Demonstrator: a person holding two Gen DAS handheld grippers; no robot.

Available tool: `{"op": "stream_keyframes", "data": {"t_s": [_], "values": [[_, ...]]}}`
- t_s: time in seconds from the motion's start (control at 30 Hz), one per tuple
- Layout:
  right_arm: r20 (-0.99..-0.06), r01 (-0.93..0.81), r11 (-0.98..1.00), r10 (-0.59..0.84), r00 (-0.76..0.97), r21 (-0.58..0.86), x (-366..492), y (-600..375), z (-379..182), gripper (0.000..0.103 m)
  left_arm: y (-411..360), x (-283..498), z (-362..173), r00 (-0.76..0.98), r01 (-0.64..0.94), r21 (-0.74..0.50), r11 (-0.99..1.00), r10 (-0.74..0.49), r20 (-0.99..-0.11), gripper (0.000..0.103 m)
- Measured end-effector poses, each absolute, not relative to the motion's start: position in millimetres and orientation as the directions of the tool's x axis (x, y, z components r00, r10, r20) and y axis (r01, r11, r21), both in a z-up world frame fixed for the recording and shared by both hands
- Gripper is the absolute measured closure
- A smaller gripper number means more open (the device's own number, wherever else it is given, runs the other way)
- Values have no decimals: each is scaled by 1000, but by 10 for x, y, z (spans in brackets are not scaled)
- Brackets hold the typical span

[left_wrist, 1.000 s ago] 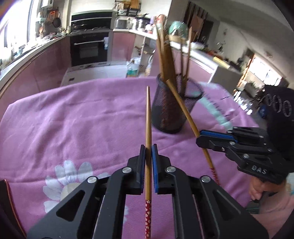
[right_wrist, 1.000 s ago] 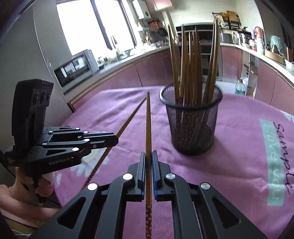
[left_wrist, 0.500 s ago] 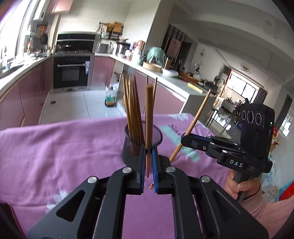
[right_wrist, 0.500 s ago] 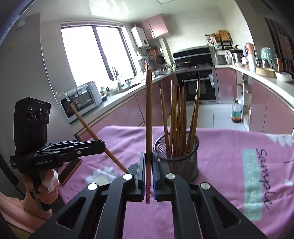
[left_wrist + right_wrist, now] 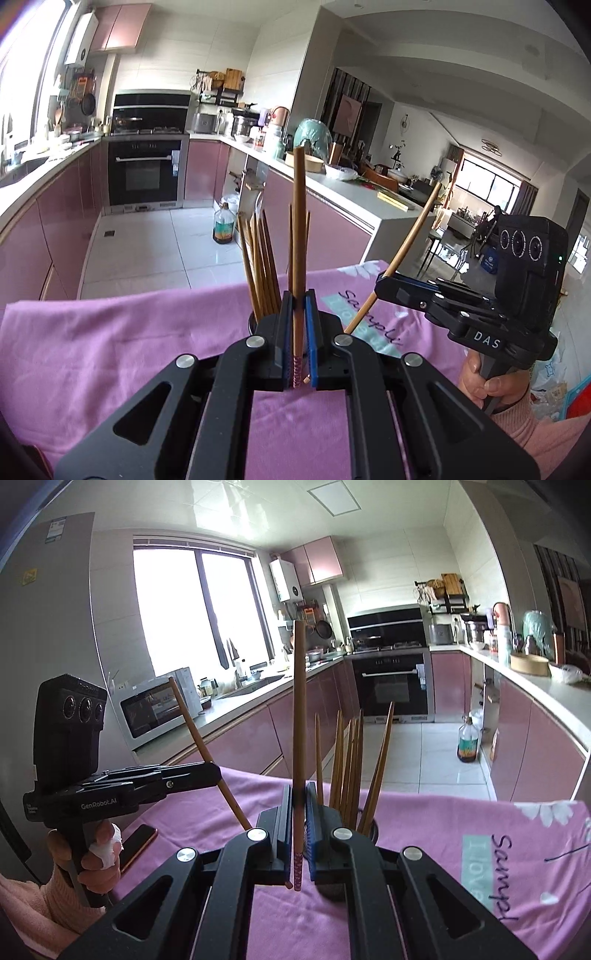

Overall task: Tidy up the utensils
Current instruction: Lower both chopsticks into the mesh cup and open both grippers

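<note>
The left claw (image 5: 297, 332) is clamped narrow on a single wooden chopstick (image 5: 298, 236), which stands nearly upright between the blue pads; its patterned pink end pokes out just below them, and its blunt top reaches up against the kitchen background. The right claw (image 5: 296, 819) grips a second chopstick (image 5: 299, 716) the same way, upright, with the patterned end showing under the pads. Each claw also appears in the other's view: the right one from the side in the left wrist view, its chopstick slanting up to the right, and the left one in the right wrist view, its chopstick slanting up to the left. From those side angles the pads themselves cannot be made out. A hand (image 5: 484, 384) in a pink sleeve holds the right handle, partly cut off at the picture's edge. The mesh holder (image 5: 373, 829) is almost wholly hidden behind the claw bodies; only a sliver of dark rim shows, with a bundle of chopsticks (image 5: 349, 760) fanning out of it. The holder stands on the bench, which is covered by a purple cloth (image 5: 110, 354). A phone (image 5: 137, 842) lies at the cloth's left edge, partly blocked by the left hand (image 5: 92, 860).
</note>
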State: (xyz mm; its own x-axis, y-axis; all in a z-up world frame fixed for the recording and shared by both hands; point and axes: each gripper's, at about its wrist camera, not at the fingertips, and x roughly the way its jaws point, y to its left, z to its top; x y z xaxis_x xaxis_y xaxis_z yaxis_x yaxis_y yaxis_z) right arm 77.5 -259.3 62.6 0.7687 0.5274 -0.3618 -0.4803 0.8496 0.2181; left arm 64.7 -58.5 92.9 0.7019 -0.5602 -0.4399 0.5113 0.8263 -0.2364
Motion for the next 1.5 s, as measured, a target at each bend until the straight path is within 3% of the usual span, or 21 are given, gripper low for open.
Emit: {"op": "stream_keyframes", "data": {"t_s": [0.43, 1.5], "values": [[-328, -463, 865, 501, 801, 192, 874, -2594, 797, 98, -750, 773, 1134, 735, 503, -200, 841, -538, -413, 96], [-405, -428, 881, 472, 783, 200, 1151, -2495, 612, 98, -918, 787, 1087, 722, 489, -158, 858, -499, -479, 96]]}}
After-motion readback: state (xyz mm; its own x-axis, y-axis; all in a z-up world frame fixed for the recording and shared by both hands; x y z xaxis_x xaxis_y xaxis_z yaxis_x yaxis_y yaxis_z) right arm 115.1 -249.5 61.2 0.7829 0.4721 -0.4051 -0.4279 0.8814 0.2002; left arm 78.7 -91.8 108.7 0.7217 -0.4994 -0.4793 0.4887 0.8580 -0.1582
